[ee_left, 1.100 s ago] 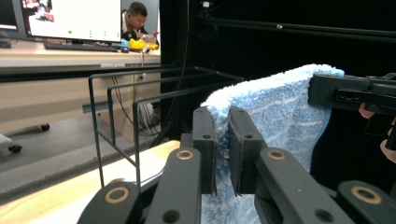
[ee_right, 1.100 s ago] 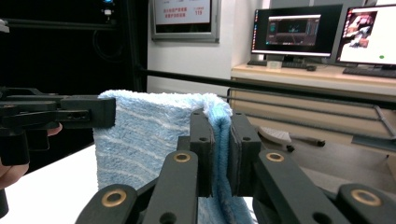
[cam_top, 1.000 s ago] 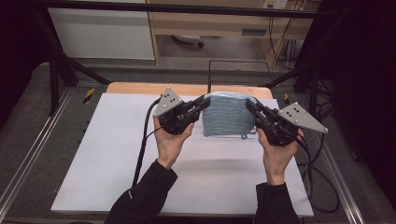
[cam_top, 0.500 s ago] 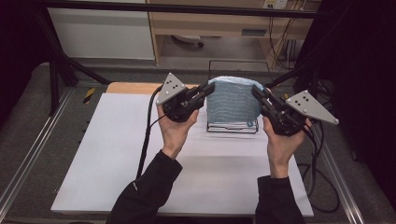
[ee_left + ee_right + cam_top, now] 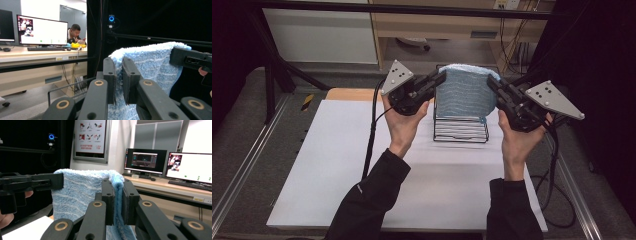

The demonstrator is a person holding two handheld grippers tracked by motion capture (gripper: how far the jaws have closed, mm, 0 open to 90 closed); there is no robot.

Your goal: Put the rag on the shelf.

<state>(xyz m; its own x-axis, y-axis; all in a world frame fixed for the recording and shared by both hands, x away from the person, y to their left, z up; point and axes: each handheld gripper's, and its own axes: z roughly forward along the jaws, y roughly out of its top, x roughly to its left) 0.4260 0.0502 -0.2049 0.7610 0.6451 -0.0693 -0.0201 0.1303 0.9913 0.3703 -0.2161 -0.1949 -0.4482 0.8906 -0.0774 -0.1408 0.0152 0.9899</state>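
A light blue folded towel [image 5: 466,92] hangs stretched between my two grippers above the far middle of the table. My left gripper [image 5: 438,79] is shut on the towel's left top corner [image 5: 119,65], the cloth pinched between its black pads. My right gripper [image 5: 492,84] is shut on the right top corner [image 5: 117,185]. The towel's lower edge hangs in front of a black wire rack [image 5: 460,129] that stands on the white table sheet [image 5: 362,170]. In the left gripper view the other gripper [image 5: 191,59] grips the far corner.
A wooden board [image 5: 349,94] shows at the table's far left edge. Metal rails [image 5: 242,170] run along both sides. Cables [image 5: 373,125] trail from each gripper. Desks with monitors [image 5: 190,171] and a seated person [image 5: 75,33] lie beyond the table.
Both grippers have risen and moved toward the far side with the towel, which lay flat on the table before and now hangs free. The wire rack has come into sight beneath it.
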